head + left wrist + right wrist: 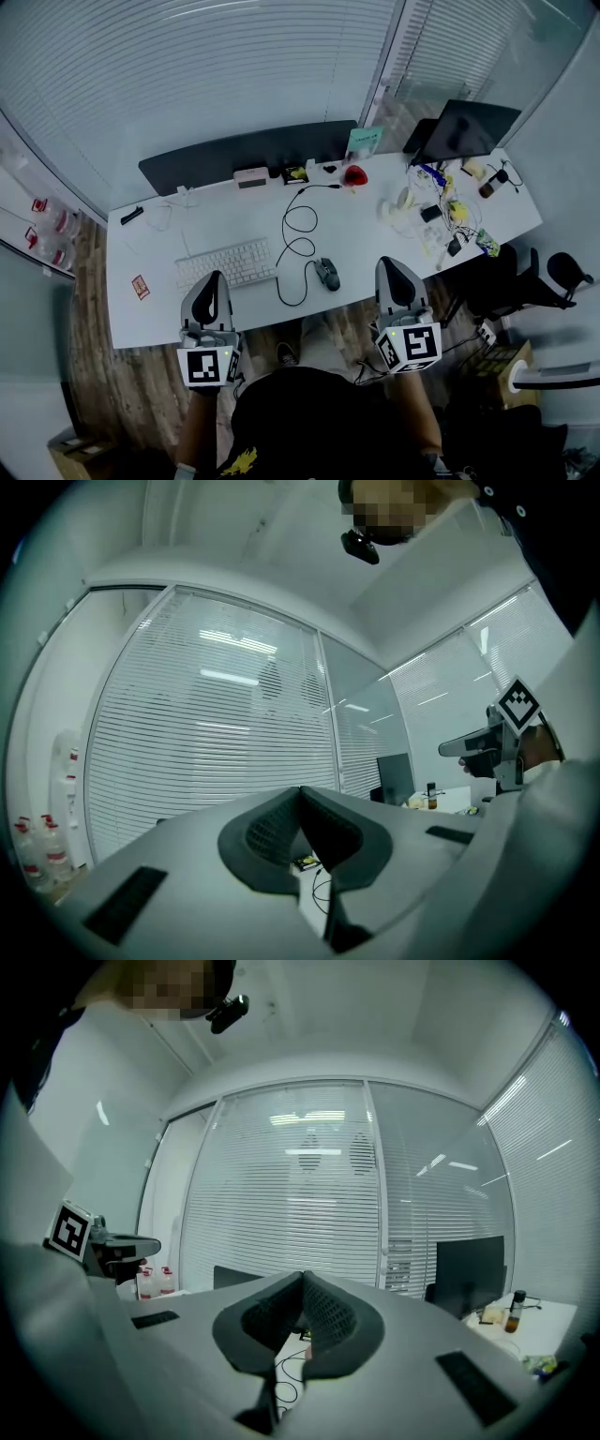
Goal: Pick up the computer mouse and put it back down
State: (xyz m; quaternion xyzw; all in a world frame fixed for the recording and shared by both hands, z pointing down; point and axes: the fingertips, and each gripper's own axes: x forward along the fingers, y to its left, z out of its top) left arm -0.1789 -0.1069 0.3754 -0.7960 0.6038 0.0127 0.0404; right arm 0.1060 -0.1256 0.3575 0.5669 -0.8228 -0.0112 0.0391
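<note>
Jaws of the left gripper (300, 791) are pressed together, nothing between them. The right gripper (303, 1275) is the same, pads meeting at a point and empty. Pads are dark grey with a mesh-like texture, set in smooth pale grey shells, and each gripper carries a marker cube at the back. Both point level over the near edge of the desk (164, 314), the left one in front of the keyboard (228, 263).

The mouse (327, 273) lies flat on the desk between the two grippers in the head view, nearer the right one and touching neither. It is a small oval with a rounded back, dark grey with a dull finish. Its long axis runs away from the person, tilted a little: far end leaning left, near end right. The nose seems to be the far end, where the cable (298, 246) comes in. The cable is thin and black and lies in loose loops across the desk toward the far edge.

The keyboard is white, a flat rectangle, just left of the cable loops. The desk top is smooth white and long. A dark monitor (464, 129) stands at the far right corner, with small clutter (441, 214) in front of it. A small red card (140, 287) lies near the left end. The floor (89, 281) is wood planks.
</note>
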